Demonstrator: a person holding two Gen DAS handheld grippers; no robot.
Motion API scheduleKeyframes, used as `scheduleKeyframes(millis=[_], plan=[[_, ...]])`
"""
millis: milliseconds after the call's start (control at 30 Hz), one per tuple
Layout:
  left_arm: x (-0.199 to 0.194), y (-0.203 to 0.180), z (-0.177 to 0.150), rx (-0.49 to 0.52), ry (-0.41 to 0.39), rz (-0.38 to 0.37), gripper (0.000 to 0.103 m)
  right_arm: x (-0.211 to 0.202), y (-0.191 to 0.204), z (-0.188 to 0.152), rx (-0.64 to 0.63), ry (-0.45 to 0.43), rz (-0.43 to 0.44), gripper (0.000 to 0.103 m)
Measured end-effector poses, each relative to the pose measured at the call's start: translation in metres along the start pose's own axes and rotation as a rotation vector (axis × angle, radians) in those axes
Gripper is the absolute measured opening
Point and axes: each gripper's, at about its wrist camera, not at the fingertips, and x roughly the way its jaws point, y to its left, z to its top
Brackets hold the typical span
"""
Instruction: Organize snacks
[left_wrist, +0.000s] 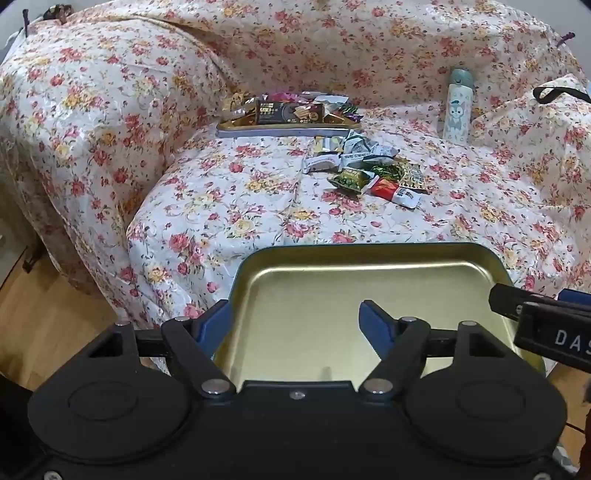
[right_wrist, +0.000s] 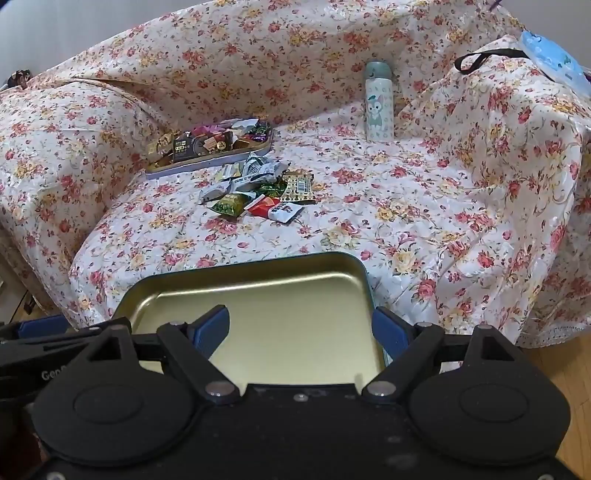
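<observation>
An empty gold metal tin lid (left_wrist: 369, 291) lies at the front edge of the flowered sofa seat; it also shows in the right wrist view (right_wrist: 258, 295). My left gripper (left_wrist: 295, 325) is open, one finger outside the lid's left rim and one over its inside. My right gripper (right_wrist: 301, 330) is open, straddling the lid's right rim. A pile of loose snack packets (left_wrist: 369, 166) lies mid-seat, also in the right wrist view (right_wrist: 258, 188). Behind it a tin tray (left_wrist: 280, 129) full of snacks sits, seen too in the right wrist view (right_wrist: 207, 162).
A white cartoon bottle (left_wrist: 458, 107) stands against the sofa back, also in the right wrist view (right_wrist: 378, 103). A black strap (right_wrist: 487, 59) lies on the right armrest. Wooden floor (left_wrist: 44, 314) lies below the seat's front edge. The right gripper's body (left_wrist: 546, 325) shows beside the lid.
</observation>
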Motion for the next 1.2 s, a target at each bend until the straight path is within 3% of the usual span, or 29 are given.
scheduleKeyframes(millis=[1200], plan=[[0.0015,0.001,0.0001,-0.017,0.016,0.005,0.075,-0.0001,0.0033,-0.0004,-0.005,0.003,-0.038,0.089]])
